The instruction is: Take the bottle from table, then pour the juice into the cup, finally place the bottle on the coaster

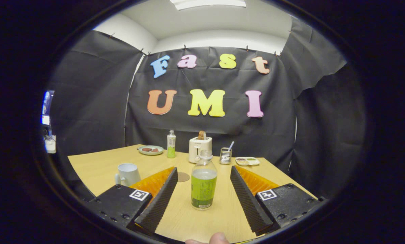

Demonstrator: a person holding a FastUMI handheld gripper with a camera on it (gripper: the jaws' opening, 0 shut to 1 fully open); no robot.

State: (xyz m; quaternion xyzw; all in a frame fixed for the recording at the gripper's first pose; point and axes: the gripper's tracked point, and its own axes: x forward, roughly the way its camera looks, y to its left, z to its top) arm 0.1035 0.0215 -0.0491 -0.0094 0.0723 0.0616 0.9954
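Observation:
A clear bottle (204,183) with green juice and a green label stands upright on the wooden table (97,169), between my two fingers and touching neither. My gripper (204,169) is open, its fingers spread wide on either side of the bottle. A white cup (128,174) with a handle stands left of the bottle, just beyond the left finger. A round brown coaster (183,177) lies flat on the table just behind the left fingertip, partly hidden by it.
At the table's far side stand a second bottle (171,144), a plate with food (150,149), a white toaster (199,147), a small metal grater (225,155) and a small tray (247,161). A fingertip (218,239) shows at the near edge.

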